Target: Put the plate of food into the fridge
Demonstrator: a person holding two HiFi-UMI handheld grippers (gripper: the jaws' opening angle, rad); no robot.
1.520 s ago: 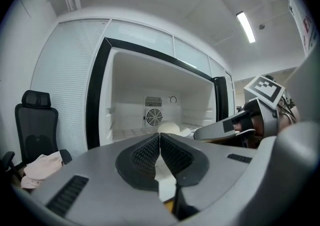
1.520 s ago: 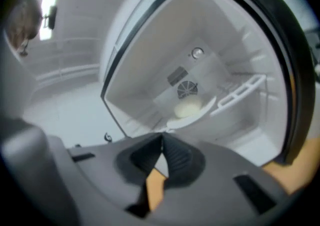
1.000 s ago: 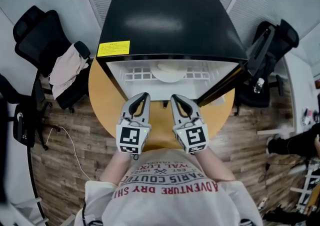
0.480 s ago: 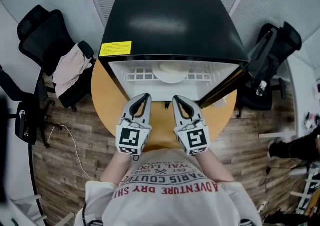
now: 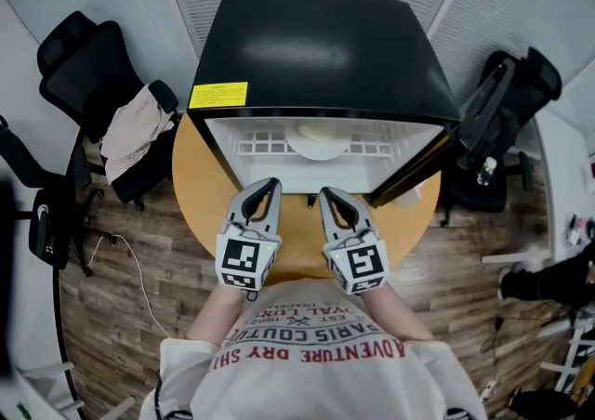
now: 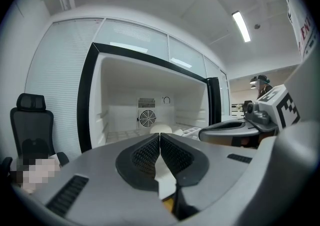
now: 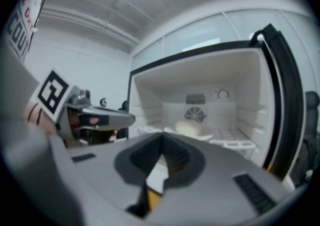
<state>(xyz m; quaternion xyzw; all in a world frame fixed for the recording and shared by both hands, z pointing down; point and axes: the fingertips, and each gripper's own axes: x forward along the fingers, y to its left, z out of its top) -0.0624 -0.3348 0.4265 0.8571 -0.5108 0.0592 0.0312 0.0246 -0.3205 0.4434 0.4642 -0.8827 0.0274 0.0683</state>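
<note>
Plate [image 5: 318,142] half out of sight inside fridge [image 5: 321,46]

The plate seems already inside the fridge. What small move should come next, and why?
Probably move the right gripper toward the open door to start pushing it shut. The plate of food already rests on the shelf inside the fridge. The right gripper and the left gripper are both shut and empty, and the door stands on the right gripper's side.
</note>
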